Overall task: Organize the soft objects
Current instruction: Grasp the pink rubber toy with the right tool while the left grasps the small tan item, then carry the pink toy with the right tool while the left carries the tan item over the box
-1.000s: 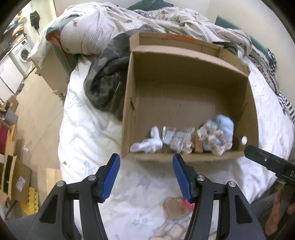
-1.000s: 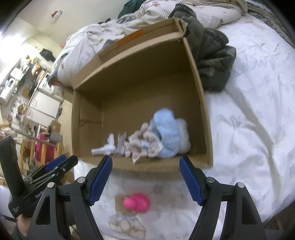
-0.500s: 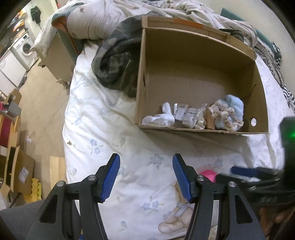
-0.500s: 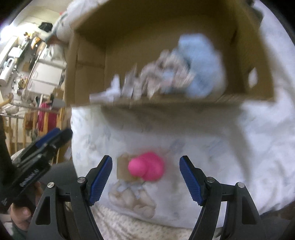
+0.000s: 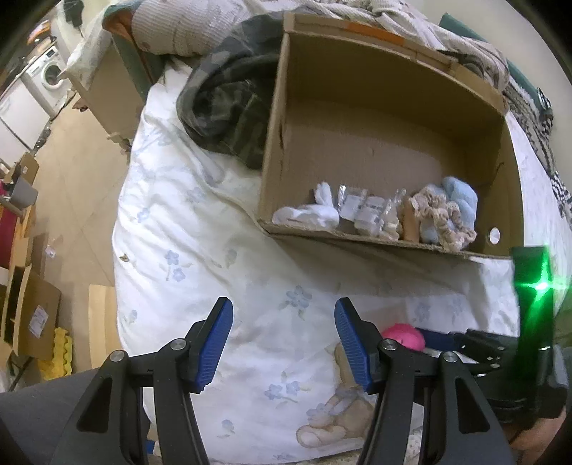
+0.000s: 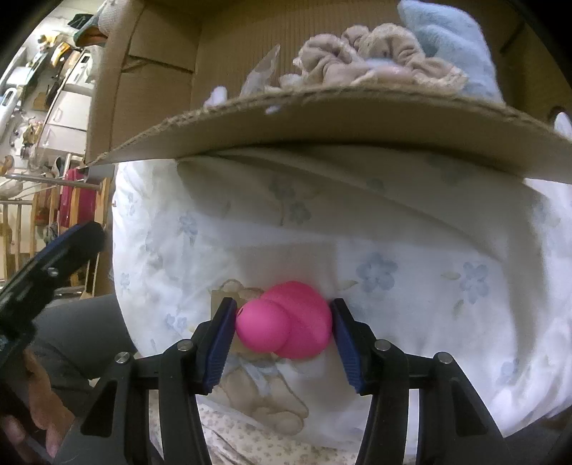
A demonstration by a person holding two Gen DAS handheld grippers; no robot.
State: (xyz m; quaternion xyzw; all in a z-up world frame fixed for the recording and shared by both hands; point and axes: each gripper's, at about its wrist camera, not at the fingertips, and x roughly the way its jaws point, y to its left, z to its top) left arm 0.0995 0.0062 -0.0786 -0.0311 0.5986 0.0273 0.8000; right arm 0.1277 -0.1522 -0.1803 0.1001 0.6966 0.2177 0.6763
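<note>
A pink soft toy (image 6: 286,322) lies on the white flowered bedsheet (image 6: 411,250) in front of a cardboard box (image 5: 357,243). My right gripper (image 6: 282,322) is down at the sheet with both blue pads against the toy's sides, closed on it. The toy also shows in the left wrist view (image 5: 402,334), with the right gripper (image 5: 464,343) beside it. My left gripper (image 5: 284,343) is open and empty above the sheet, left of the toy. Inside the box lie a white sock (image 5: 311,211), a beige scrunchie (image 5: 443,218), a light blue plush (image 5: 461,200) and small packets (image 5: 364,214).
A dark camouflage garment (image 5: 228,107) lies left of the box. Crumpled bedding (image 5: 200,25) is piled behind it. The bed edge drops to a wooden floor (image 5: 71,171) on the left, with cardboard boxes (image 5: 32,322) there. The box's front flap (image 6: 321,121) overhangs the sheet.
My right gripper dropped toward the sheet and closed its pads around the pink toy. My left gripper pulled back from the box and stayed open.
</note>
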